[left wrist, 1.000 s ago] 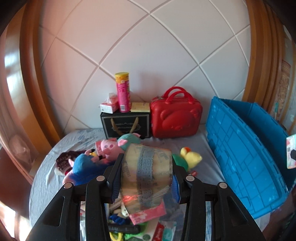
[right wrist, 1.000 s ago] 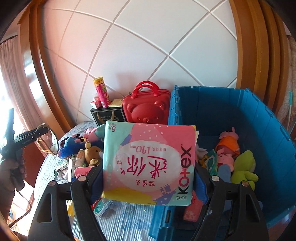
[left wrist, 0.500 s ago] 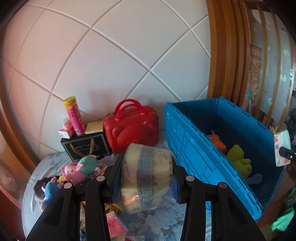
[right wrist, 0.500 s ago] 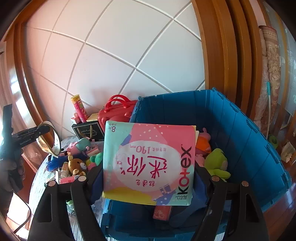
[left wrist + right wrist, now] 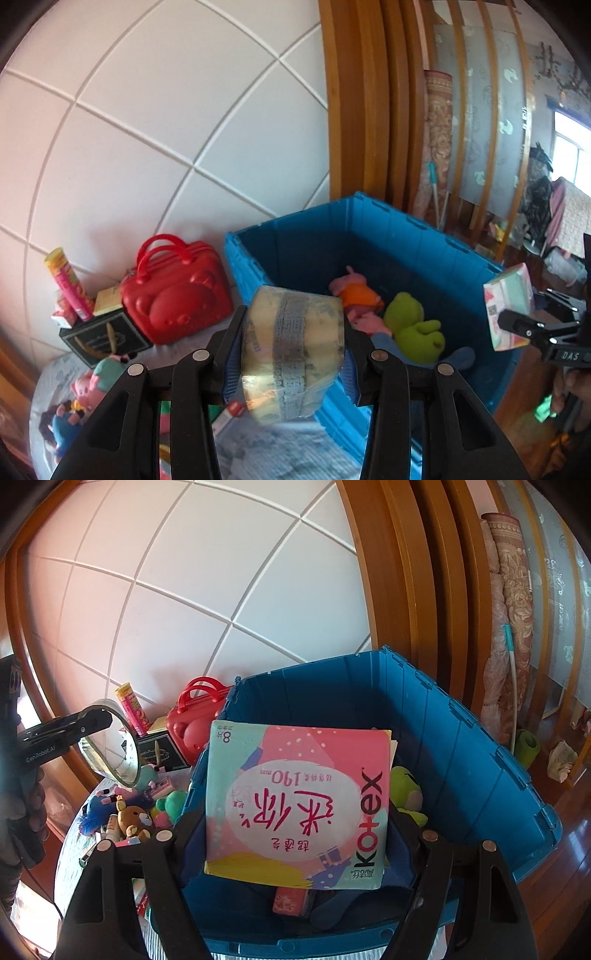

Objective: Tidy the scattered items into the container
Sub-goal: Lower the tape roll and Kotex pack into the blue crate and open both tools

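My left gripper (image 5: 291,358) is shut on a roll of clear packing tape (image 5: 291,350) and holds it in the air beside the blue crate's near left corner (image 5: 251,266). My right gripper (image 5: 295,812) is shut on a pink Kotex pad packet (image 5: 299,805) and holds it above the open blue crate (image 5: 480,760). The crate holds a green plush (image 5: 417,328), a pink and orange pig plush (image 5: 354,291) and other items. In the right wrist view the left gripper with the tape (image 5: 110,749) is at the far left.
A red bear case (image 5: 177,291), a black box (image 5: 107,339) and a pink tube (image 5: 66,284) stand against the white padded wall. Plush toys and small items (image 5: 129,816) lie scattered on the round table. Wooden frames and a rolled rug (image 5: 509,627) are behind the crate.
Both grippers have swung right toward the crate with their loads still held. The right one now hangs over the crate's inside; the left one now looks into it.
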A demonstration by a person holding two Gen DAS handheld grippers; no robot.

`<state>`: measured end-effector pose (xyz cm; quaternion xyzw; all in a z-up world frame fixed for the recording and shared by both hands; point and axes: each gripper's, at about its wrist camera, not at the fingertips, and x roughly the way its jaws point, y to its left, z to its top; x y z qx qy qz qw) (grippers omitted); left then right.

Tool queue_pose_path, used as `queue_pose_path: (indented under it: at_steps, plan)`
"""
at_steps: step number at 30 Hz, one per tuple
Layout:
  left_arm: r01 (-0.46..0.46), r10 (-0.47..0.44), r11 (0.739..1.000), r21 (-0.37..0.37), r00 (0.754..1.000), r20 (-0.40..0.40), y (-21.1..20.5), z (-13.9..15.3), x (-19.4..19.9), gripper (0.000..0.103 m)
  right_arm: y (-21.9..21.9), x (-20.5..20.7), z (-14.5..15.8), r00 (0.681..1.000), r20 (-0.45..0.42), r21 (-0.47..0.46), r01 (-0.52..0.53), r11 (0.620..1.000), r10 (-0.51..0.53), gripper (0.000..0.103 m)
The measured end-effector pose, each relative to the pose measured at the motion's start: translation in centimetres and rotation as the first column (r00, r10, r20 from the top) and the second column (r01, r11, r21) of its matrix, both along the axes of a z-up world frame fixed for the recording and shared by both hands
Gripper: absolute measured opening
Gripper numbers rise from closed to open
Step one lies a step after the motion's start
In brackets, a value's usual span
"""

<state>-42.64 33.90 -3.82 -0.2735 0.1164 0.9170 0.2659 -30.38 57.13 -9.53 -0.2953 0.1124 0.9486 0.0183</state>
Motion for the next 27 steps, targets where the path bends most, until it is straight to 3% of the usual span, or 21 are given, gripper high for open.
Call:
queue_pose_path:
  at_steps: [5,16,27]
  plan:
    - [0.062,-0.062,0.998,-0.003,0.998,-0.001,3.6,0.4,0.3,0.042,1.6,0.1,-0.9,1.0,0.006,-0.003,0.031,1.0,-0.031,0.078]
    - [0.177,-0.177,0.984,0.016,0.984,0.016,9.6,0.1,0.9,0.042,5.4,1.3,0.3,0.996,0.03,0.007,0.085,0.996,-0.085,0.078]
    - [0.228,-0.227,0.974,-0.001,0.973,0.034,12.2,-0.7,0.9,0.042,7.2,1.1,1.0,0.995,0.036,0.001,0.094,0.996,-0.094,0.078]
